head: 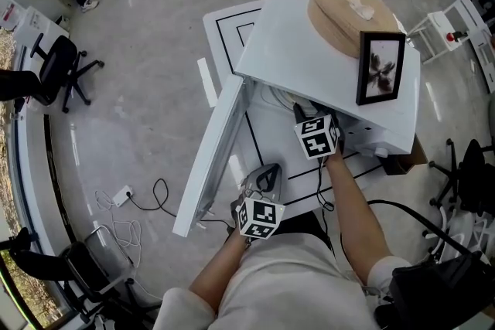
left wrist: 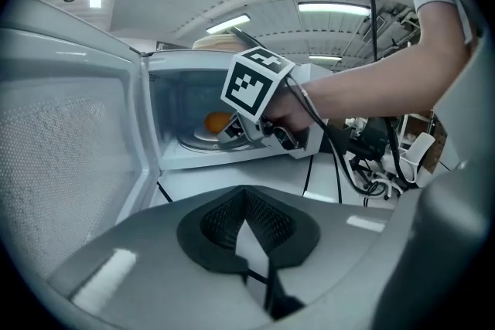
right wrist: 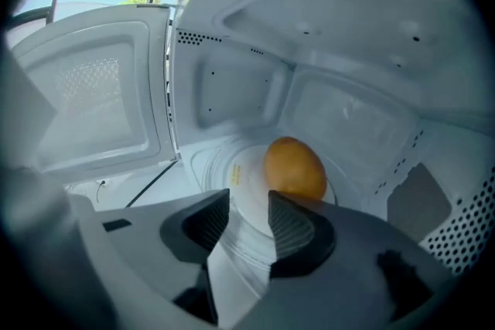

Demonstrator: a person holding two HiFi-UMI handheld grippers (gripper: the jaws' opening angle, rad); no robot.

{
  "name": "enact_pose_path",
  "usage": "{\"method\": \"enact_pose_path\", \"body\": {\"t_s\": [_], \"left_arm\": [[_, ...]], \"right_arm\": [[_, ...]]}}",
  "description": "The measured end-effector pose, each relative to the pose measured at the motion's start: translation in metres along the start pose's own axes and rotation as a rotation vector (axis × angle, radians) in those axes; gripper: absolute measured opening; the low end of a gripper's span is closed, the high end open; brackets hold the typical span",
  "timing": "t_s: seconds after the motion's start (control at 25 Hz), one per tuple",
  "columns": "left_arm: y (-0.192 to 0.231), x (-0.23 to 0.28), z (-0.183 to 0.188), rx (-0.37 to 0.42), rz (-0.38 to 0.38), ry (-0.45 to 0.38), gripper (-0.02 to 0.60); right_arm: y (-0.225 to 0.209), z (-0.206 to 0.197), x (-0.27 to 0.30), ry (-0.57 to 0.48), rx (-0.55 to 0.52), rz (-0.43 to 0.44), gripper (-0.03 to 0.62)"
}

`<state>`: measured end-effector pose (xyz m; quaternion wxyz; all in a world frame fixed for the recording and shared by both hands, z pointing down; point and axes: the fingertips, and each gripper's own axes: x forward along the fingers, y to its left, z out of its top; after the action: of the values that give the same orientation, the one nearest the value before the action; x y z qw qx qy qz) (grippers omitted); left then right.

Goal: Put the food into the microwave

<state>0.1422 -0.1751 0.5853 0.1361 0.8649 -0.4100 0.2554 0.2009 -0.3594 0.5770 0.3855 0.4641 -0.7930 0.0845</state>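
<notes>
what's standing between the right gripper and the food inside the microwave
Nothing visible. The right gripper has its jaws apart and empty, and the food lies just beyond them on the turntable, already inside the microwave. The door is swung wide open.

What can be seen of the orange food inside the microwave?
The food is a smooth, egg-shaped lump, orange-brown, whole and unwrapped; whether it is fruit or bread cannot be told. It lies on the round glass plate on the floor of the microwave, toward the plate's far edge in the right gripper view, with the door swung open. Only the plate visibly touches it. The right gripper stands just in front, jaws apart, not gripping it.
</notes>
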Motion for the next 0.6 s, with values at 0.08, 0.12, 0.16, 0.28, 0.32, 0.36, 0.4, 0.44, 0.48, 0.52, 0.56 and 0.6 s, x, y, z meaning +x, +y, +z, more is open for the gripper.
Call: {"method": "enact_pose_path", "body": {"t_s": [0.08, 0.12, 0.16, 0.28, 0.32, 0.36, 0.4, 0.44, 0.48, 0.52, 0.56, 0.6], "left_arm": [[0.002, 0.0, 0.0, -0.019, 0.004, 0.0, 0.006], [0.003, 0.0, 0.0, -0.026, 0.006, 0.0, 0.007], [0.004, 0.0, 0.0, -0.032, 0.007, 0.0, 0.008], [0.008, 0.0, 0.002, -0.053, 0.013, -0.009, 0.008], [0.01, 0.001, 0.003, -0.063, 0.015, -0.013, 0.008], [0.011, 0.001, 0.005, -0.073, 0.017, -0.016, 0.007], [0.013, 0.001, 0.007, -0.083, 0.021, -0.021, 0.007], [0.015, 0.0, 0.01, -0.094, 0.027, -0.026, 0.007], [0.017, -0.001, 0.013, -0.105, 0.033, -0.034, 0.008], [0.018, -0.004, 0.019, -0.114, 0.036, -0.048, 0.008], [0.02, -0.006, 0.025, -0.117, 0.034, -0.064, 0.006], [0.022, -0.007, 0.032, -0.114, 0.029, -0.08, 0.007]], "right_arm": [[0.0, 0.002, -0.005, -0.031, 0.012, -0.014, 0.149], [-0.001, 0.002, -0.008, -0.047, 0.024, -0.02, 0.149], [-0.001, 0.003, -0.011, -0.062, 0.036, -0.028, 0.149], [-0.001, 0.004, -0.023, -0.106, 0.064, -0.049, 0.147], [0.0, 0.004, -0.027, -0.121, 0.073, -0.054, 0.149], [0.001, 0.004, -0.031, -0.135, 0.08, -0.058, 0.147], [0.003, 0.004, -0.037, -0.148, 0.084, -0.063, 0.147], [0.005, 0.003, -0.043, -0.16, 0.081, -0.066, 0.147], [0.008, 0.002, -0.05, -0.17, 0.075, -0.068, 0.147], [0.01, 0.001, -0.057, -0.183, 0.071, -0.072, 0.147], [0.012, 0.001, -0.064, -0.199, 0.076, -0.077, 0.146], [0.014, 0.001, -0.071, -0.221, 0.095, -0.083, 0.133]]}}
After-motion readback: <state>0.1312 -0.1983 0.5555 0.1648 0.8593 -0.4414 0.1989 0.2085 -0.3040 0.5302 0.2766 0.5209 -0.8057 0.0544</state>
